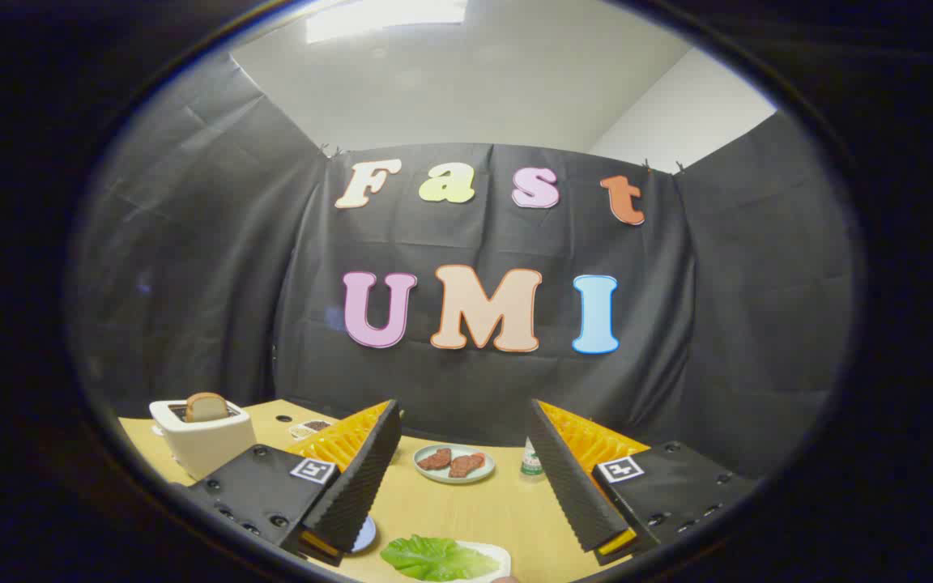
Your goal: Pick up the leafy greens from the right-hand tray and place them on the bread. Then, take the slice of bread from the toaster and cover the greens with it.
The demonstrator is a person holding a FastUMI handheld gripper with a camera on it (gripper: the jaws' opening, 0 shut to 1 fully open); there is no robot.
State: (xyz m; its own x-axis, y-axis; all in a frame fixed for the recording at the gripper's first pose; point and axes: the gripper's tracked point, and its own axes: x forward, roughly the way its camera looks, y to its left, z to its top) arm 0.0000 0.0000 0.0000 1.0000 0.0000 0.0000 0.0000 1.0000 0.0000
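The tongs (464, 425) hang spread wide and empty above the surface (466, 510), with the leafy greens (434, 557) on their white tray (492, 555) below the gap, and the toaster (203, 441), holding a bread slice (206, 406), left of that tray.

Item count on the table (466, 510):
- One toaster (203, 441), at 9 o'clock of the plate of meat, holding one bread slice (206, 406).
- One plate (454, 464) carrying two meat pieces.
- One leafy green (434, 558) on one white tray (492, 554), at 6 o'clock.
- One small bottle (530, 458).
- One hand-held gripper (464, 478), two fingers spread apart, holding nothing.
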